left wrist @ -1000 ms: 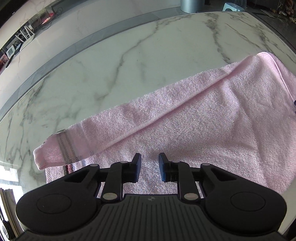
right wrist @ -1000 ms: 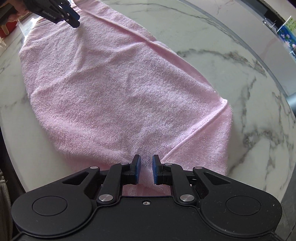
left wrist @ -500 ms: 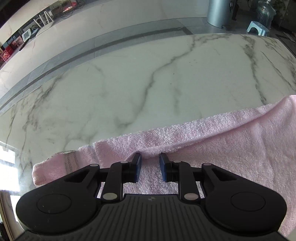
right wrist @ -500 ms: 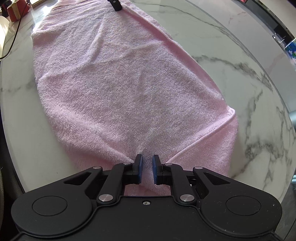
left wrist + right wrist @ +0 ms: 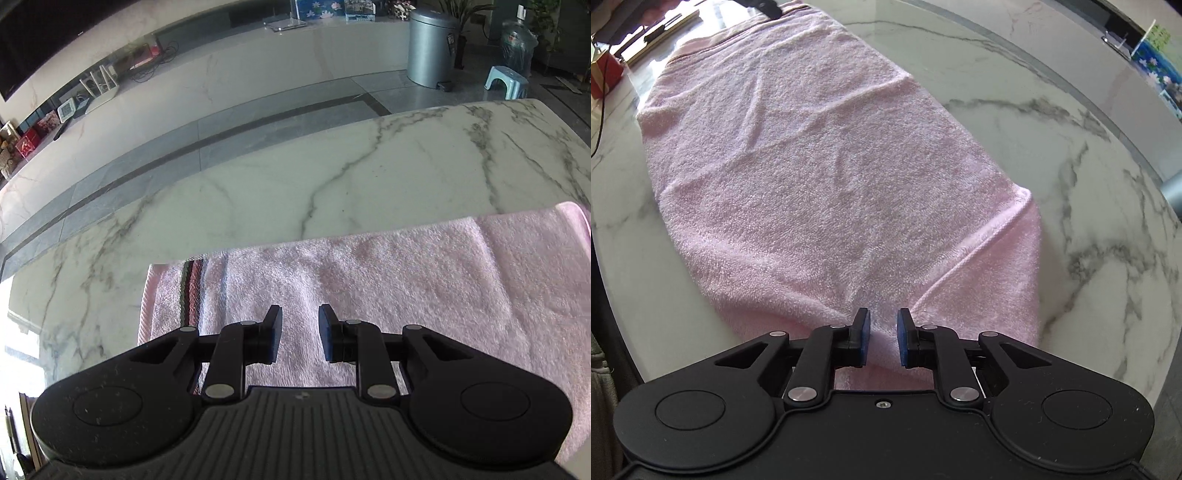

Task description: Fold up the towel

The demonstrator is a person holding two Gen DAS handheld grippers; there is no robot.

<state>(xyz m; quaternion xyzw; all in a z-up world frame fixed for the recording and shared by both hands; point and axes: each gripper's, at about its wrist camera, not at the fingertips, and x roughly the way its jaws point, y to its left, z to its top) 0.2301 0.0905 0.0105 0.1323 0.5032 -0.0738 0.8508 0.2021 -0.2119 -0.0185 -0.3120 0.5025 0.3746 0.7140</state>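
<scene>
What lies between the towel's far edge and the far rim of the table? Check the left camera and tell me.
Nothing but bare marble: in the left wrist view, the table runs uncovered from the towel to its far rim.
</scene>
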